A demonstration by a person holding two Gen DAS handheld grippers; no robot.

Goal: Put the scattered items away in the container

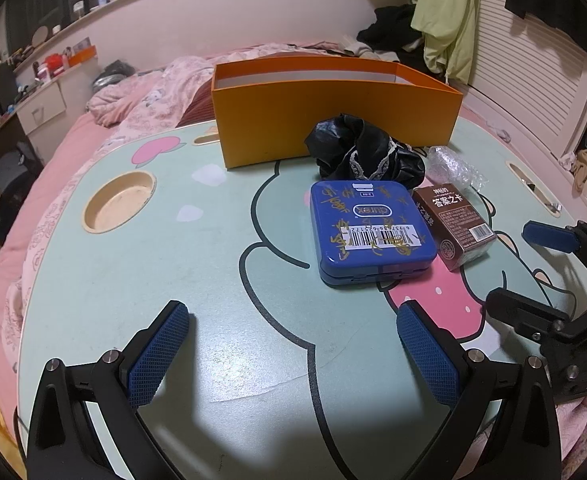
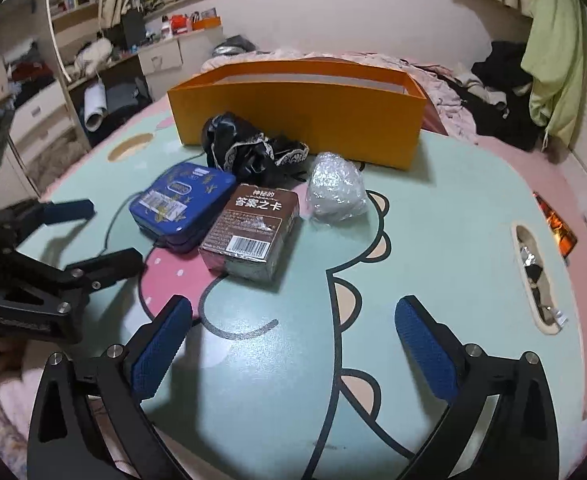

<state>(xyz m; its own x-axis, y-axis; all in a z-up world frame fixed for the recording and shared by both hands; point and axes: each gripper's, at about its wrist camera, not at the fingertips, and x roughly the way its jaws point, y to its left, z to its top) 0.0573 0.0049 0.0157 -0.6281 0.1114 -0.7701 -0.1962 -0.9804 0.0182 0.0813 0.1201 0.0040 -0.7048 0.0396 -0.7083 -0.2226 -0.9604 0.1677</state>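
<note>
An open orange box [image 1: 333, 120] [image 2: 293, 120] stands at the far side of the mint cartoon table [image 1: 173, 280] [image 2: 433, 240]. In front of it lie a crumpled black lace cloth [image 1: 357, 152] [image 2: 249, 148], a blue tin [image 1: 369, 228] [image 2: 181, 204], a brown card box [image 1: 453, 224] [image 2: 249, 232] and a bubble-wrap bundle [image 1: 453, 164] [image 2: 335, 188]. My left gripper [image 1: 293, 320] [image 2: 115, 232] hovers open, short of the tin, with nothing between its pads. My right gripper [image 2: 293, 312] [image 1: 509, 264] is open wide and empty, near the card box.
A round cup recess [image 1: 119, 202] [image 2: 131, 146] sits in the table's left side and a slot [image 2: 533, 276] with small bits in its right edge. The table stands on a pink bed with rumpled bedding; cluttered shelves and clothes lie beyond.
</note>
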